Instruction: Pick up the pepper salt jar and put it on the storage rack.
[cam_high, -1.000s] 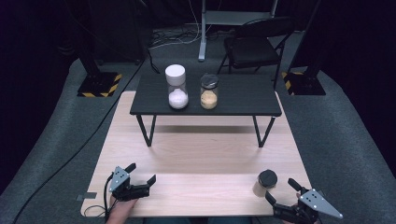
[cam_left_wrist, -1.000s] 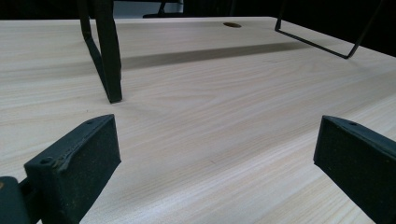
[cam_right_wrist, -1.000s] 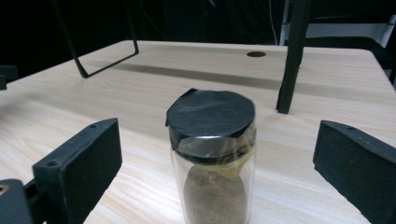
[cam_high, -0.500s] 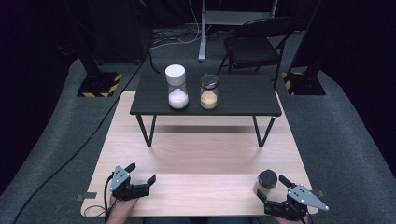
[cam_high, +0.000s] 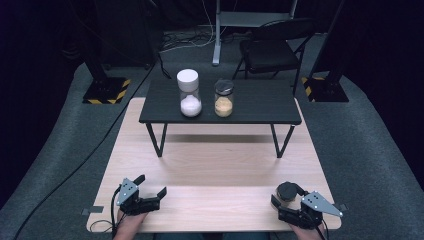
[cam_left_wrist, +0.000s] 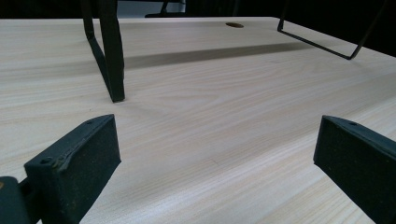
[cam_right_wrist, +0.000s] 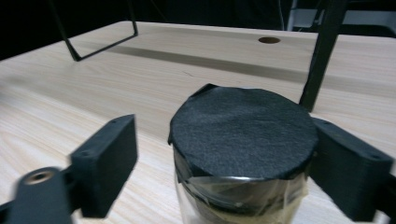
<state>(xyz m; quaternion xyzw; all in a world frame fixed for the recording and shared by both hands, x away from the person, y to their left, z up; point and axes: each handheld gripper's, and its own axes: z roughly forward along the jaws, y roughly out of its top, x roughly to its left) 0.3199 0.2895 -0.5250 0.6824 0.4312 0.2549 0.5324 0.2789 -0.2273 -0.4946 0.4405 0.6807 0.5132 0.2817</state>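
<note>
Tongs on the right (cam_high: 286, 196) have just been closing around a small clear glass jar with a flat black lid (cam_right_wrist: 242, 128). In the right gripper view one jaw sits against the lid's side while the other stands a gap away, so the jar is between them but not yet clamped. The jar's lower part is cut off at the bottom of that view and its contents are hard to make out. It stands near the front right corner of the pale wooden surface (cam_high: 215, 165), close to the edge. The left tongs (cam_high: 152, 185) rest wide open and empty near the front left corner, with bare wood ahead.

Open room runs across the middle of the surface up to a low black table with thin metal legs (cam_high: 260, 107). On it stand a glass jar of white powder with a white lid (cam_high: 189, 93) and, just beside it, a glass jar of tan grains with a dark lid (cam_high: 223, 98). A black folding chair (cam_high: 272, 50) sits beyond in the dark. No writing can be read anywhere.
</note>
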